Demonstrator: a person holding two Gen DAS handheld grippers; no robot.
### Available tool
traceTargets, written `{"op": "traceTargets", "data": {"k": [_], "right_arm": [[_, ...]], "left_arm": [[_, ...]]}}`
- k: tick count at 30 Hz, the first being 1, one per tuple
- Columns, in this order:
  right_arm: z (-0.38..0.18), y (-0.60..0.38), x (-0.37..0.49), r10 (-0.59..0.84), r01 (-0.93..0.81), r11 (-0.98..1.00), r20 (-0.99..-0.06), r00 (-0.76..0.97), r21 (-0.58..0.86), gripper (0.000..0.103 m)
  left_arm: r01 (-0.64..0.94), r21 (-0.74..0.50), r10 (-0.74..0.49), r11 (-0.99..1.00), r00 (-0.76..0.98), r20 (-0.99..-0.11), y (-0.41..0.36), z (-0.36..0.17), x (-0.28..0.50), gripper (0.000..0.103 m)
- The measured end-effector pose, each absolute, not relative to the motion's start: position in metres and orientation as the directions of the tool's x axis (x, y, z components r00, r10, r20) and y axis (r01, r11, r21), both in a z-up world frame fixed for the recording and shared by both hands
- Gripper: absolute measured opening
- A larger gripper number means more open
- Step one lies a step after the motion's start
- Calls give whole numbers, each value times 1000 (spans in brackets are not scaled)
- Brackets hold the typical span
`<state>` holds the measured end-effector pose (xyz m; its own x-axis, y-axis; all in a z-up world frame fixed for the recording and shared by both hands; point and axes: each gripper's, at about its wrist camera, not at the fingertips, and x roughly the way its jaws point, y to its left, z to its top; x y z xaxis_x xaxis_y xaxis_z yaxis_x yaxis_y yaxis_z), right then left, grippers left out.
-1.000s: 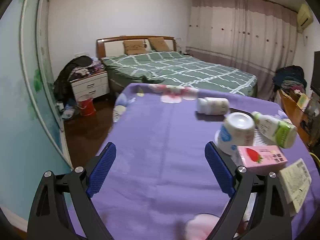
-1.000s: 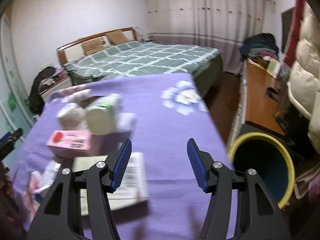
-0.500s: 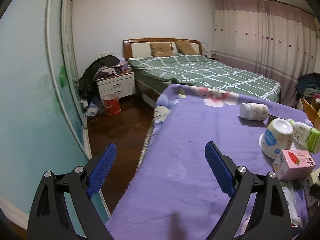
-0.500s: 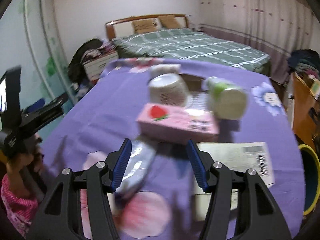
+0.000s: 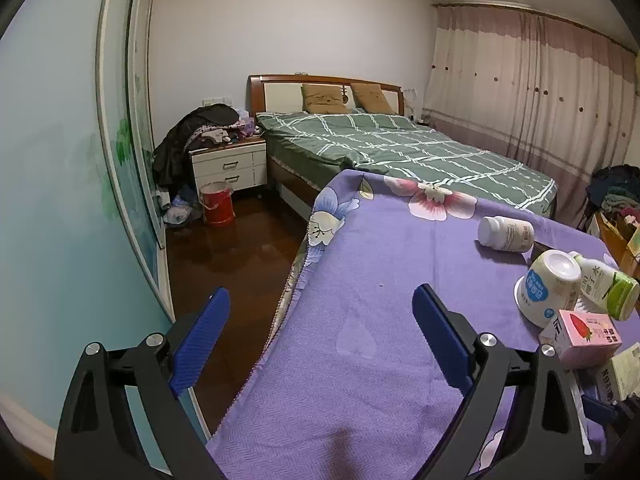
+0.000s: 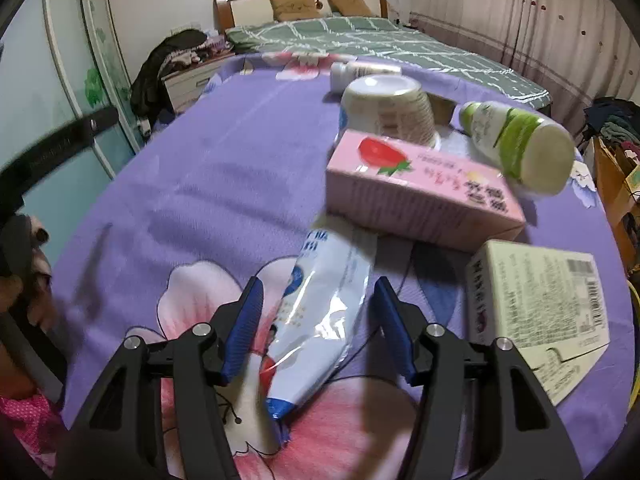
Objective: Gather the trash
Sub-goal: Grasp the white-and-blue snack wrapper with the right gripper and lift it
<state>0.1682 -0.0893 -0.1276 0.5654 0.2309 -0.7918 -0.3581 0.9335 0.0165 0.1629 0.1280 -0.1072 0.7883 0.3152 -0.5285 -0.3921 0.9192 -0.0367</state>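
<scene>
In the left wrist view, the left gripper [image 5: 322, 312] hung at the bottom of the frame with its blue pads spread wide and nothing between them, straddling the near left edge of the purple floral tablecloth [image 5: 360, 320]. Its jaws had just been opening a touch further, empty all the while. The trash sat bunched at the right edge: a white pill bottle [image 5: 506, 234] on its side, below it an upturned paper cup [image 5: 546, 286] touching a green-capped drink bottle [image 5: 608, 286], and lower still a pink strawberry carton [image 5: 582, 336].

In the right wrist view, the right gripper [image 6: 318, 322] was at lower centre, released, its pads standing either side of a white-and-blue plastic pouch [image 6: 320, 320] that lay flat on the cloth, with a gap showing at each pad. The pouch's far end ran under the pink strawberry carton just above it. To the right lay a pale flat box with a barcode [image 6: 536, 304]; the cup and green-capped bottle sat in the upper right, behind the carton. At the left edge, part of the left gripper's black arm [image 6: 60, 148] showed, a little blurred.
</scene>
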Motion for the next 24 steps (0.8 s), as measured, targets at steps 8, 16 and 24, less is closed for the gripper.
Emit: {"op": "traceTargets", "data": {"k": [8,16,24], "right_arm": [[-125,-101,160,266,-358,932,-775,573,55,34],[-103,-119,145,313,-378,922,-733,603,82,33],[-72,-178,140,267,-283,955,-680,683,90,33]], "left_arm": [[-396,-26,323,918,784,-530,125,-108,164,92],[-396,-13,328,918,779,-534,123,-109,164,92],[-392,-3,329,920,775,-540,122,-109,165,92]]}}
